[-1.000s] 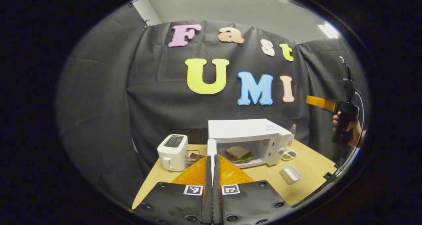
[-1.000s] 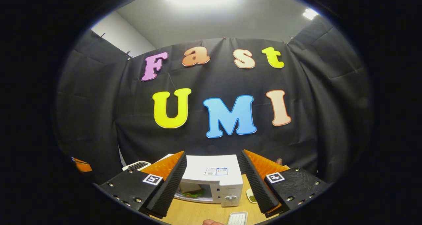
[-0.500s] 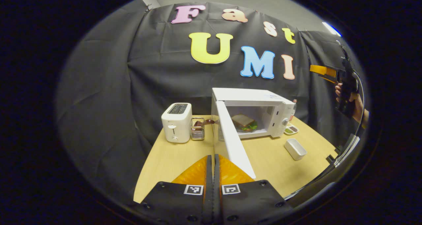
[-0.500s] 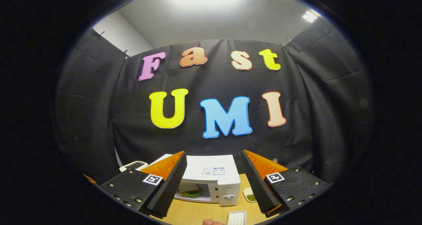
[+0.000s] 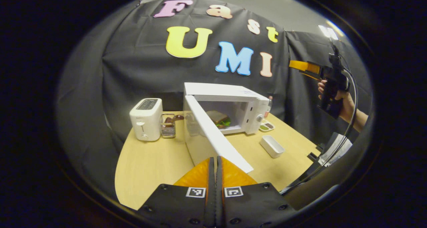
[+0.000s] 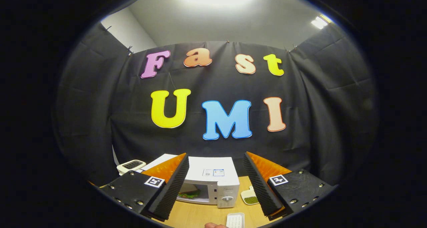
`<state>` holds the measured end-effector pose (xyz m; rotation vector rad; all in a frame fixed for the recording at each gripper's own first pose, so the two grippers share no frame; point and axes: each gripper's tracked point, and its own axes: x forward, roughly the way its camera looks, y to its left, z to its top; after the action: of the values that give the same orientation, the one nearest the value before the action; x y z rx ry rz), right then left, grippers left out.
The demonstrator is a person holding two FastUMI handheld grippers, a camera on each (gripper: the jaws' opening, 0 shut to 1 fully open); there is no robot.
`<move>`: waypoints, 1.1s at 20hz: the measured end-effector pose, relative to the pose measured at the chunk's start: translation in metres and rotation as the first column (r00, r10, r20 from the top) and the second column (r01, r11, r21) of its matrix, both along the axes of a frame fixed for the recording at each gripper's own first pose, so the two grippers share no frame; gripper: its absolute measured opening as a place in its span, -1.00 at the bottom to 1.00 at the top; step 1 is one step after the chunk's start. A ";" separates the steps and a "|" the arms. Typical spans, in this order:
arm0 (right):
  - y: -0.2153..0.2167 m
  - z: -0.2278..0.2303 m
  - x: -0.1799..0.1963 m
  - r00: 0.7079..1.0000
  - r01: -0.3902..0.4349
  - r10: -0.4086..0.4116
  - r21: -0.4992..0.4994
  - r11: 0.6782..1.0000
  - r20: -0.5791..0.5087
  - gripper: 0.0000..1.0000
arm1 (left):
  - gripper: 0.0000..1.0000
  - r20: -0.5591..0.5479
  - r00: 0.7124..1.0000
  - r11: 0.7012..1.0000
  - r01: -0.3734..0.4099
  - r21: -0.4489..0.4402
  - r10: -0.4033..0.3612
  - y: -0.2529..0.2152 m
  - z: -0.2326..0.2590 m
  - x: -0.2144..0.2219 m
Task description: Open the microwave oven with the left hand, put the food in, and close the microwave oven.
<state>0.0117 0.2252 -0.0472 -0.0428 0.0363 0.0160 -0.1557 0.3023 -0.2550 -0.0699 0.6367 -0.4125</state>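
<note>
Beyond closed fingers (image 5: 210,174), open microwave door (image 5: 217,138)

Sandwich (image 5: 219,118) in microwave (image 5: 248,101) (toaster (image 5: 145,119) left).

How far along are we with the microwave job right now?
Done: the white microwave oven is open and the sandwich sits inside. In hand: nothing; the left tool is shut, near the white door. The right tool is open and empty. Left: closing the door.
</note>
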 end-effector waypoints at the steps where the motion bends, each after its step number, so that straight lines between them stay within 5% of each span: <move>1: -0.002 0.003 -0.001 1.000 0.007 -0.007 0.000 1.000 0.010 0.96 | -0.87 -0.004 1.000 1.000 0.021 -0.013 -0.021 -0.010 -0.001 0.001; 22: -0.128 0.006 0.035 1.000 0.007 -0.005 0.051 0.999 -0.027 0.96 | -0.87 -0.015 0.995 0.992 0.094 -0.089 -0.095 -0.210 -0.027 0.089</move>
<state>0.0465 0.0975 -0.0411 0.0088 0.0628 0.0113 -0.0672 0.0928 -0.2816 -0.1284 0.6426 -0.5320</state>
